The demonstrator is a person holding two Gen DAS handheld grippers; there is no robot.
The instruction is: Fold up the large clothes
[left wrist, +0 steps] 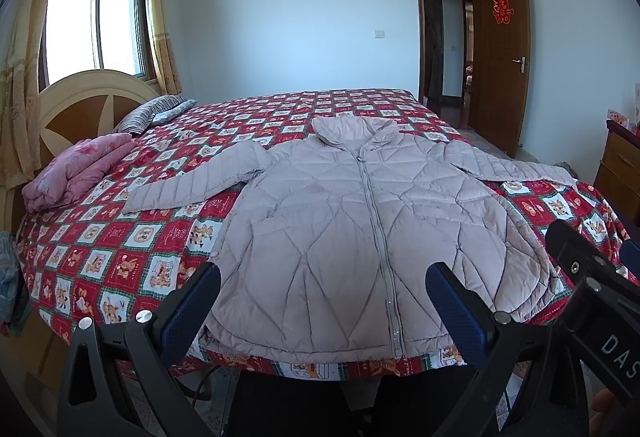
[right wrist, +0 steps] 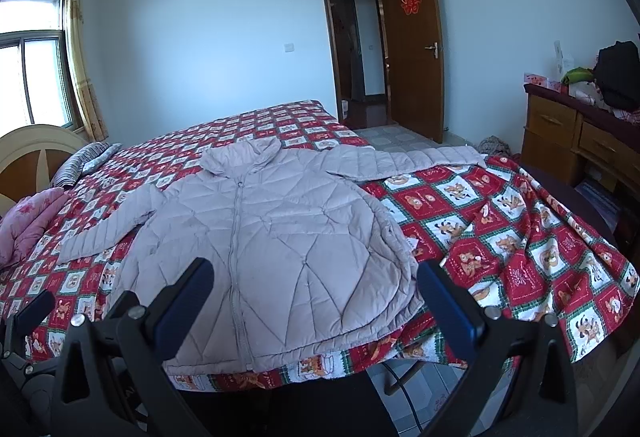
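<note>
A: One quilted jacket point(left wrist: 352, 221) lies flat and zipped on the bed point(left wrist: 120, 261), hem at the near edge, collar far, so its long axis runs straight away from both tools.

B: And the hand-held grippers?

A: The left hand-held gripper point(left wrist: 322, 289) and right hand-held gripper point(right wrist: 316, 287) both gape, empty, just short of the hem. Each sleeve point(right wrist: 404, 159) stretches sideways; the right one seems nearer the right gripper.
</note>
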